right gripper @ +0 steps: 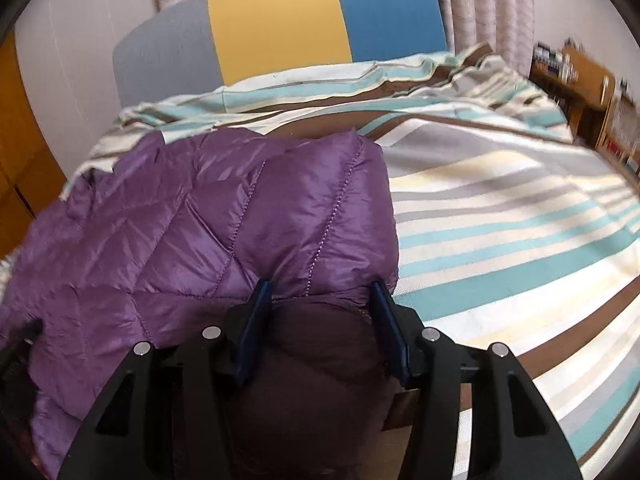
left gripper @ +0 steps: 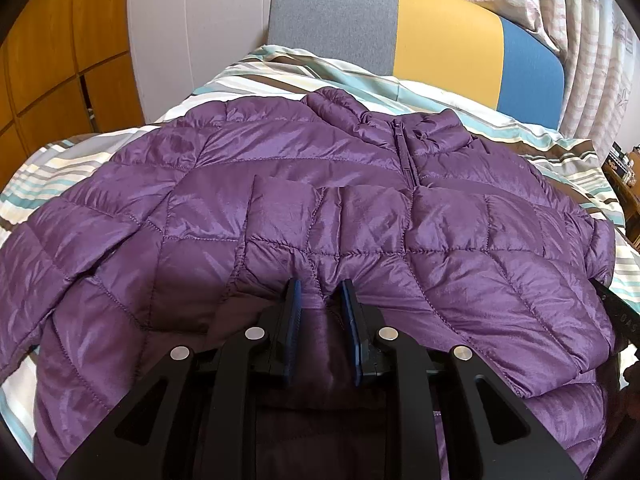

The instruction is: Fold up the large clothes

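Observation:
A purple quilted puffer jacket [left gripper: 320,208] lies front-up on a striped bed, zip and collar toward the headboard. My left gripper [left gripper: 320,292] is shut on a pinch of the jacket's lower hem, with fabric bunched between the blue pads. In the right wrist view the jacket [right gripper: 224,216] fills the left half, its edge lifted. My right gripper [right gripper: 320,292] has its jaws wide apart around a thick fold of the hem; dark lining sits between the fingers. The right gripper's black body [left gripper: 616,312] shows at the right edge of the left wrist view.
The striped bedspread [right gripper: 500,216] stretches to the right of the jacket. A grey, yellow and blue headboard [left gripper: 440,40] stands behind. Orange wooden cabinets [left gripper: 44,64] are at the left, curtains at the back, and wooden shelves [right gripper: 592,92] at the far right.

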`<state>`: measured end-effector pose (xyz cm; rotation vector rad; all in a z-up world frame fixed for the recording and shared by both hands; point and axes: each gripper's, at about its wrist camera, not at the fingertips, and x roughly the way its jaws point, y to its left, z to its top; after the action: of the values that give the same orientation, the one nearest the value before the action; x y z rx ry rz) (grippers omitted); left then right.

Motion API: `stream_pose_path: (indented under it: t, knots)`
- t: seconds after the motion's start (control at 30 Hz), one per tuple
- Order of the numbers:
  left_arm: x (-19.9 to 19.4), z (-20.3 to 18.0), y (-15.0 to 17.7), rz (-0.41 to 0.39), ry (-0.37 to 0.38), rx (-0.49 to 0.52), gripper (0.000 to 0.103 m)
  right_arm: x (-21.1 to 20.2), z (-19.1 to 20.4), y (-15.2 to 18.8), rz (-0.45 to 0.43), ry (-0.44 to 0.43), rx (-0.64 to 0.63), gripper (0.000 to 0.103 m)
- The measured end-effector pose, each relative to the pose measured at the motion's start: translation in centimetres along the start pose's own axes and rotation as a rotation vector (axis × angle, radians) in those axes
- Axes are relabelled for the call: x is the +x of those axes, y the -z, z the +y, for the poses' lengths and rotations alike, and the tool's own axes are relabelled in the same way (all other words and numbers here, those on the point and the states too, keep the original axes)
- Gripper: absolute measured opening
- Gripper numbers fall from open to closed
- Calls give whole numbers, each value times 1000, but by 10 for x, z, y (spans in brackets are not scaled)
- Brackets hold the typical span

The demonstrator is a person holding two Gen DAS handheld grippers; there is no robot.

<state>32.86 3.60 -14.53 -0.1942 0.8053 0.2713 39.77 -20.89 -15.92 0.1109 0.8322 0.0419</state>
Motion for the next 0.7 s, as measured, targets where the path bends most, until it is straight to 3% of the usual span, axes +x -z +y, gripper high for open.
stream_pose_path:
  t: [0.1,0.13,0.17,0.2,0.23,0.27,0.33,0.37,0.43,0.5,0.57,0.6,0.63,0.7]
  knots:
    - [-3,-3,-3,8,-11,11,23,-1,4,3,-4,21,-17,52]
    - [-9,-5,-6,19,-24,25,30,-2,3,4,-6,18,-14,52]
    - [-16,-8,-9,18,-35,37,48,-3,2,5,-7,18,-13,52]
    - [-26,-11,-12,-8,-39,41,60,-2,2,4,-7,21,-16,52]
    - [-45,-15,-16,-92,-26,37,81,-2,3,4,-9,26,-20,53]
    - [-62,-19,-20,-179,-1,30,89,-2,4,5,-11,31,-25,53]
    - [-79,-33,-29,-242,44,43,89,-2,4,5,-12,32,-26,53]
    - [-77,-42,-34,-233,61,63,89,-2,5,5,-12,32,-26,53]
    - [-61,-61,-37,-188,74,123,89,-2,5,4,-12,32,-26,53]
    - [-34,-76,-32,-131,40,200,88,-3,5,4,-12,34,-27,53]
    - [3,-81,-19,-43,-23,264,76,-3,5,4,-13,33,-25,53]
    - [17,-75,-14,1,-4,243,77,-3,5,4,-15,30,-23,54]
    - [22,-67,-15,16,36,201,77,-3,5,5,-16,30,-24,54]
    - [24,-65,-15,17,40,192,77,-2,5,4,-16,35,-27,54]
